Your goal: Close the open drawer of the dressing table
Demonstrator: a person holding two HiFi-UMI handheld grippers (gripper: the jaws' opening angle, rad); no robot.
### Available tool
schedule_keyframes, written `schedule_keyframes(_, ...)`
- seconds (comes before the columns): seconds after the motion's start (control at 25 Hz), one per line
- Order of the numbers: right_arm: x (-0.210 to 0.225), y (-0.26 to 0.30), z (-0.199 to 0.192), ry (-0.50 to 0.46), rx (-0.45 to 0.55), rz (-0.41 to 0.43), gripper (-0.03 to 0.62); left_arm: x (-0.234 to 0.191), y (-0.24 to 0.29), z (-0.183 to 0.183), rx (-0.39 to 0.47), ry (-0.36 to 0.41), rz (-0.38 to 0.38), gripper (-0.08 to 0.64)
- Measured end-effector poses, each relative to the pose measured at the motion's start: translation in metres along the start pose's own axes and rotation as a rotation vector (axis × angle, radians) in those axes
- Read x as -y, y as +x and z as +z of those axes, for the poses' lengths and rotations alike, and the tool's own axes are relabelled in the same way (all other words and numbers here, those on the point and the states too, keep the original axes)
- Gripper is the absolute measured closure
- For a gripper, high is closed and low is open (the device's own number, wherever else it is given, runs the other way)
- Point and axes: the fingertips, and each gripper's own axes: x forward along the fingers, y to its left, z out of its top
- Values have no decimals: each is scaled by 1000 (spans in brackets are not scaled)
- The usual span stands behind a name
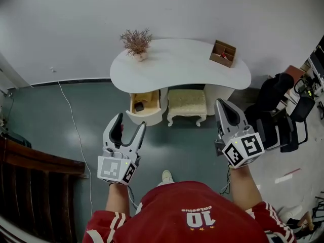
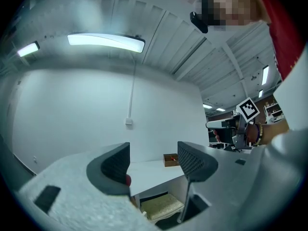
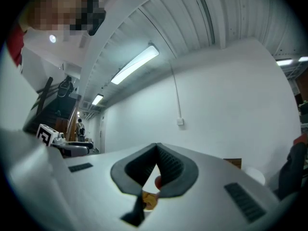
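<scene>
The white dressing table (image 1: 177,65) stands against the far wall. Its left pedestal drawer (image 1: 145,104) is pulled out, showing a wooden inside with a small dark item in it. My left gripper (image 1: 131,121) hovers over the floor in front of that drawer, some way short of it, open and empty. In the left gripper view its jaws (image 2: 153,160) frame the tabletop (image 2: 149,172), and both fingers (image 2: 114,167) stand wide apart. My right gripper (image 1: 223,105) points toward the table's right pedestal, shut with nothing in it; its pads (image 3: 166,162) meet at the tip.
A cream cushioned stool (image 1: 187,104) is tucked under the table. A dried plant in a pot (image 1: 136,43) and a wooden box (image 1: 223,53) sit on top. Black office chairs (image 1: 283,118) crowd the right. A dark wooden stair rail (image 1: 30,181) is at left, and a white cable (image 1: 76,130) crosses the floor.
</scene>
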Motion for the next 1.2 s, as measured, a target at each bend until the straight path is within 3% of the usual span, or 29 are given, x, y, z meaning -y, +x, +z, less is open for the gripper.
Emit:
schedule_keyframes(0.2, 1, 20, -12, -20, -23, 11, 588, -6, 6, -34, -53, -36, -9, 252)
schedule_keyframes(0.68, -8, 80, -68, -52, -103, 12, 586, -36, 19, -169, -177, -85, -17, 255)
schedule_keyframes(0.96, -11, 101, -102, -12, -139, 31, 587, -40, 22, -259, -287, -107, 3, 253)
schedule_keyframes(1.2, -8, 120, -154, 13, -181, 54, 587, -49, 31, -323, -356, -120, 29, 252)
